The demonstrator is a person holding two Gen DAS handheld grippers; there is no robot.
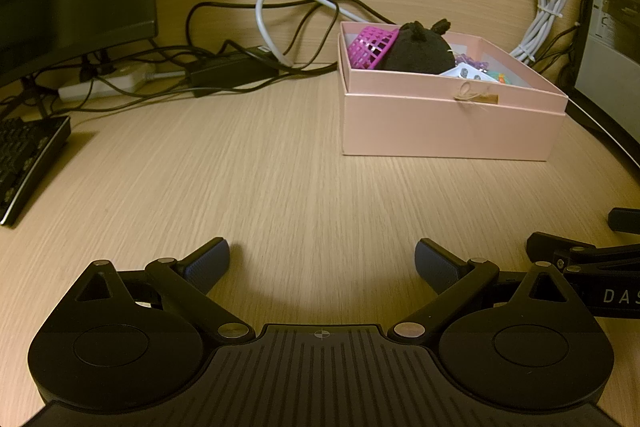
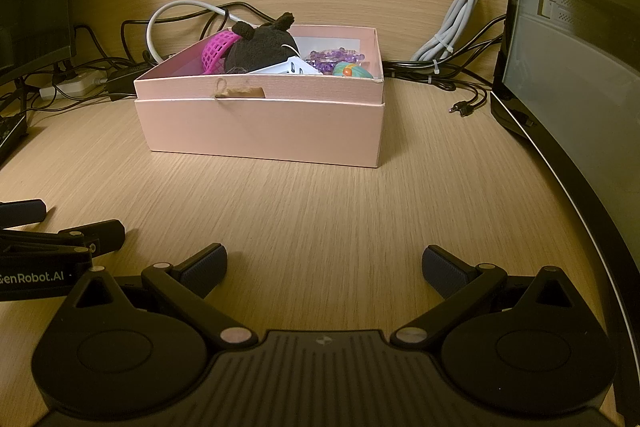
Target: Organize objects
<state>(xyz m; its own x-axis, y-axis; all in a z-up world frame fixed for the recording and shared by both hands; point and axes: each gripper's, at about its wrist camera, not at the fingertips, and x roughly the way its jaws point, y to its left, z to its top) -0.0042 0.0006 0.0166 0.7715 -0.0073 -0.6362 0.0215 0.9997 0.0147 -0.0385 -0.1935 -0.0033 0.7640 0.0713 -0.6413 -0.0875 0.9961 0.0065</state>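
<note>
Both claws, left [image 1: 322,261] and right [image 2: 324,267], gape empty over the surface [image 1: 280,187]. Pink box [image 2: 260,123] at 12 o'clock (black plush [image 2: 260,49] inside).

Readable text, two spots only:
- Left wrist view: white letters "DAS", cut off by the frame edge, on the black body of the right hand-held gripper [image 1: 576,235] at the right side.
- Right wrist view: "enRobot.AI" in white, first letter partly cut off, on the black body of the left hand-held gripper [image 2: 76,223] at the left side.

The small tan tag [image 2: 240,92] on the front wall of the pink box [image 2: 260,127] shows no legible writing. The keyboard [image 1: 24,163] keys are too dark to read.
</note>
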